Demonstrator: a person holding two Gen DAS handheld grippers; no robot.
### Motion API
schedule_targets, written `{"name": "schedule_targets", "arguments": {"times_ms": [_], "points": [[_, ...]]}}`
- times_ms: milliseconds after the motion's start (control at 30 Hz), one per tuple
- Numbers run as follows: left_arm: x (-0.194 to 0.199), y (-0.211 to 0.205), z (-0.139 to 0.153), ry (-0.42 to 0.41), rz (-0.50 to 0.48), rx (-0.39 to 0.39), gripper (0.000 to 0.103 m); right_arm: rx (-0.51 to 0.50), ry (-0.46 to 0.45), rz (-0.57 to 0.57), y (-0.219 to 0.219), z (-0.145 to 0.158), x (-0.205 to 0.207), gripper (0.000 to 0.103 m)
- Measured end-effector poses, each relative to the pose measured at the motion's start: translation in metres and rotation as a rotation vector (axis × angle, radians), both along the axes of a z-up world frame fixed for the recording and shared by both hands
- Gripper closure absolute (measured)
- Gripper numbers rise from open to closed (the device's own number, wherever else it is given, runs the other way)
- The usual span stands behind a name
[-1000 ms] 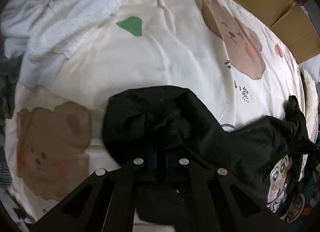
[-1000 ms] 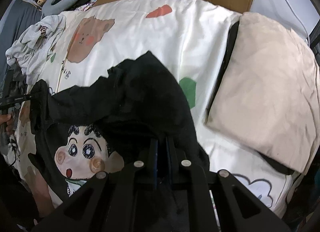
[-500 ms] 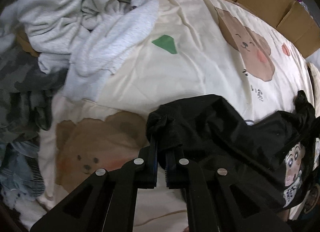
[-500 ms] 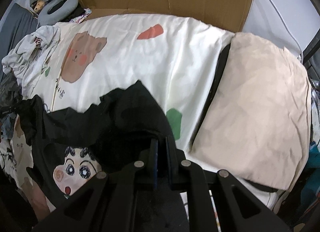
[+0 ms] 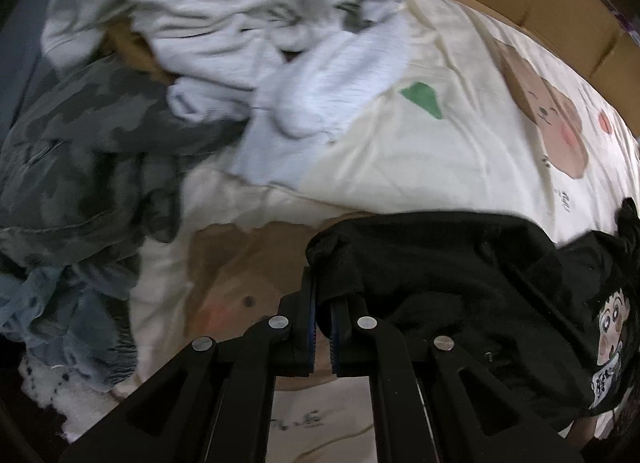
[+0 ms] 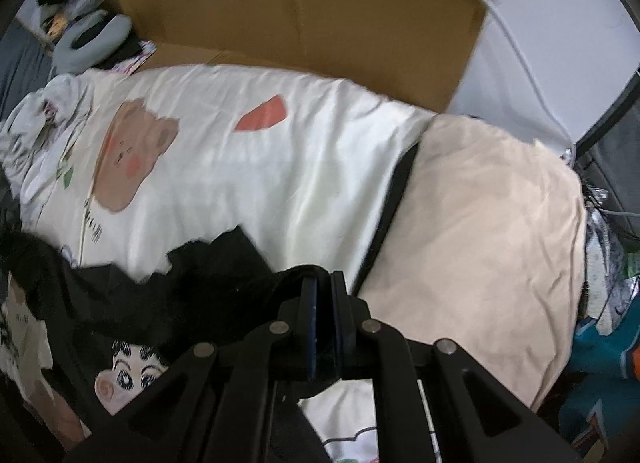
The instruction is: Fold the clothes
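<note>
From the left wrist, the left gripper (image 5: 323, 303) is clenched on a bunched edge of the black T-shirt (image 5: 460, 263), which hangs toward the right above the cream bedsheet (image 5: 420, 167) — a pile of pale and camouflage clothes (image 5: 180, 63) lies at the sheet's far left. From the right wrist, the right gripper (image 6: 325, 299) pinches the same black T-shirt (image 6: 208, 283) — its cartoon print faces up near the sheet's near-left edge, just beside a beige pillow (image 6: 480, 223).

Left claw (image 5: 323, 299) pinching black T-shirt (image 5: 460, 263) corner — bear-print sheet (image 5: 420, 167), heaped clothes (image 5: 180, 63) beyond
</note>
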State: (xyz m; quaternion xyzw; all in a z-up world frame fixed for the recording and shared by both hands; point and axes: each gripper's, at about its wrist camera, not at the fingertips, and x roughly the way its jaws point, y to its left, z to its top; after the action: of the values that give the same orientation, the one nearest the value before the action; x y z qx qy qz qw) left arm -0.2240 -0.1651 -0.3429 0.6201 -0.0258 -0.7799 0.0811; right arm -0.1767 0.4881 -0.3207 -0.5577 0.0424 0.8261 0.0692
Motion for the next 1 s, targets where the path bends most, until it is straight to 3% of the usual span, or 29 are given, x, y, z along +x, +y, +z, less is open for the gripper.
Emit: {"name": "schedule_targets", "arguments": {"times_ms": [233,567,1000], "points": [[0.0,-0.027,0.006,0.015,0.038,-0.025,0.099,0.058,0.026,-0.072,0.031,0.018,-0.012,0.097],[-0.012,-0.049,0.006,0.023,0.088,-0.036,0.099,0.127,0.014,-0.142,0.07,0.02,-0.021,0.098],[-0.032,-0.072,0.012,0.029,0.137,-0.067,0.101,0.209,-0.028,-0.328,0.141,0.025,0.024,0.098]]}}
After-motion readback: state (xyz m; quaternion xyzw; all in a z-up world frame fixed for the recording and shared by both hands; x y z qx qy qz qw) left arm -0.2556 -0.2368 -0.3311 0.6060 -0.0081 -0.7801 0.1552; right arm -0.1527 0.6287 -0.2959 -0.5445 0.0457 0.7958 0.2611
